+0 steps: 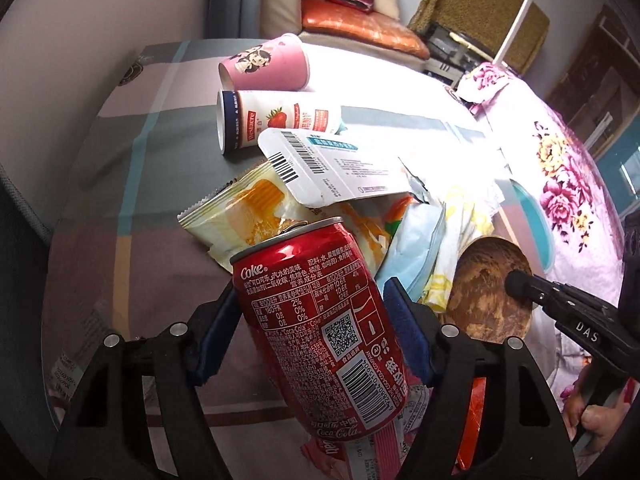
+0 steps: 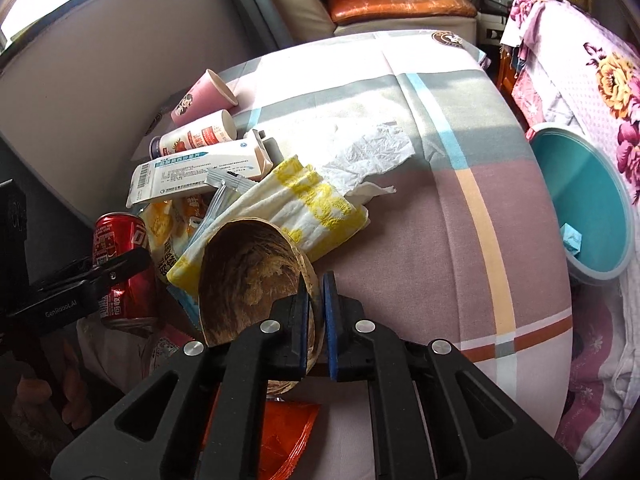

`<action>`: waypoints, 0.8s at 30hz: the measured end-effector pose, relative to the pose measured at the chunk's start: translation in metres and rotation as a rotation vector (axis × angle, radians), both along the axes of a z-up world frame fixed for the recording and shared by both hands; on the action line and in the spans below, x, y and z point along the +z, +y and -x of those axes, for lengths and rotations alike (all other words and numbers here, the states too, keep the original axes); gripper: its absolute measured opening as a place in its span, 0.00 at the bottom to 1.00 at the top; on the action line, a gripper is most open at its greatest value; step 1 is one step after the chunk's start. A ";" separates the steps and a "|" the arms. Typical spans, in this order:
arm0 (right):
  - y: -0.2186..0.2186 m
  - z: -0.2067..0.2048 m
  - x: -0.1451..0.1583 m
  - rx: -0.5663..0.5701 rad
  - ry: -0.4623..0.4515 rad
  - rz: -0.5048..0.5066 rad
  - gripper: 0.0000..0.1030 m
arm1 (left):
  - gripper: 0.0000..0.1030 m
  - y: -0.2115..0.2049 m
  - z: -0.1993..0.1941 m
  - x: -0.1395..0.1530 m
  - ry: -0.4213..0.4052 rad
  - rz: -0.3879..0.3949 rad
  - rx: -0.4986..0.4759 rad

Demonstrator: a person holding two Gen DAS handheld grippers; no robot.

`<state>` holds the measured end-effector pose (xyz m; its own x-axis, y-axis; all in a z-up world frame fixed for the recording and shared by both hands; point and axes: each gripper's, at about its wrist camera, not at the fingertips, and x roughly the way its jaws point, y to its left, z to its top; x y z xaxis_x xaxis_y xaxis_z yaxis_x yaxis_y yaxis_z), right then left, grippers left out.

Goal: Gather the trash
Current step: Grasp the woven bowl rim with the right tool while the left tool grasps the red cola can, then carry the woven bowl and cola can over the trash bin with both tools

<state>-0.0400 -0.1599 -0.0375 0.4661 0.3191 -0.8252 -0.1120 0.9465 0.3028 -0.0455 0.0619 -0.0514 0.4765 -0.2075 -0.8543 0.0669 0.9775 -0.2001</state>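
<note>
1. Left gripper [image 1: 316, 332]: we see its blue pads on both sides of a red Coke can [image 1: 320, 328], touching it, so it grips the can. We read "Coke", "Coca-Cola", a QR code, a barcode and a Chinese nutrition table on the can, which is tilted with its top pointing far-left.
2. Right gripper [image 2: 318, 320]: we see its jaws closed on the rim of a brown coconut-shell bowl [image 2: 248, 264], the thin wall pinched between the blue pads. We read "GenRobot.AI" on the left gripper's black body in the right wrist view, and "DAS" on the right gripper in the left wrist view.
3. Trash pile sits on the left side of a plaid cloth [image 2: 420, 208]. We note a white medicine box [image 1: 332, 164] with barcodes and small Chinese print just beyond the can.
4. Farther off we see a white strawberry yogurt bottle [image 1: 276, 120] lying on its side; its brand text is too small for us to read for sure.
5. Pink paper cup [image 1: 266, 64] with a cartoon figure lies on its side beyond the bottle, touching or nearly touching it.
6. Yellow snack wrapper [image 1: 240, 216] lies under the box, near the can top.
7. Yellow-and-white cloth [image 2: 304, 204] and crumpled white tissue [image 2: 372, 148] lie right of the pile.
8. Teal bin [image 2: 580, 204] stands at the right past the cloth's edge, with a small blue scrap inside.
9. Orange foil wrapper [image 2: 280, 436] lies near us, under the right gripper.
</note>
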 end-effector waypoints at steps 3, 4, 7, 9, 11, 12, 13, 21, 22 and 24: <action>-0.003 0.001 0.009 -0.021 -0.037 0.066 0.07 | 0.70 -0.008 -0.005 -0.003 0.014 0.000 -0.021; -0.004 0.001 0.011 -0.024 -0.041 0.077 0.07 | 0.70 -0.008 -0.008 -0.005 0.027 0.009 -0.023; -0.008 0.002 0.013 -0.039 -0.051 0.125 0.07 | 0.70 -0.009 -0.011 -0.011 0.055 0.012 -0.026; -0.012 0.000 0.012 -0.052 -0.052 0.141 0.07 | 0.71 -0.007 -0.011 -0.013 0.066 0.010 -0.018; -0.016 0.000 0.012 -0.063 -0.048 0.137 0.07 | 0.73 -0.004 -0.008 -0.014 0.080 0.013 -0.008; -0.017 -0.001 0.012 -0.067 -0.049 0.140 0.07 | 0.77 -0.001 -0.008 -0.014 0.083 0.012 -0.002; -0.018 -0.001 0.012 -0.071 -0.050 0.143 0.07 | 0.79 0.001 -0.006 -0.014 0.083 0.009 0.005; -0.016 0.000 0.014 -0.065 -0.057 0.144 0.07 | 0.81 0.018 0.003 -0.024 0.132 0.034 0.056; -0.016 0.000 0.014 -0.064 -0.056 0.144 0.07 | 0.81 0.019 0.003 -0.026 0.137 0.034 0.062; -0.016 0.001 0.015 -0.064 -0.055 0.143 0.07 | 0.63 0.018 0.005 -0.026 0.133 0.009 0.064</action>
<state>-0.0406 -0.1761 -0.0229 0.5276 0.1684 -0.8326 -0.0627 0.9852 0.1595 -0.0503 0.0797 -0.0774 0.3717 -0.1889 -0.9089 -0.0227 0.9769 -0.2123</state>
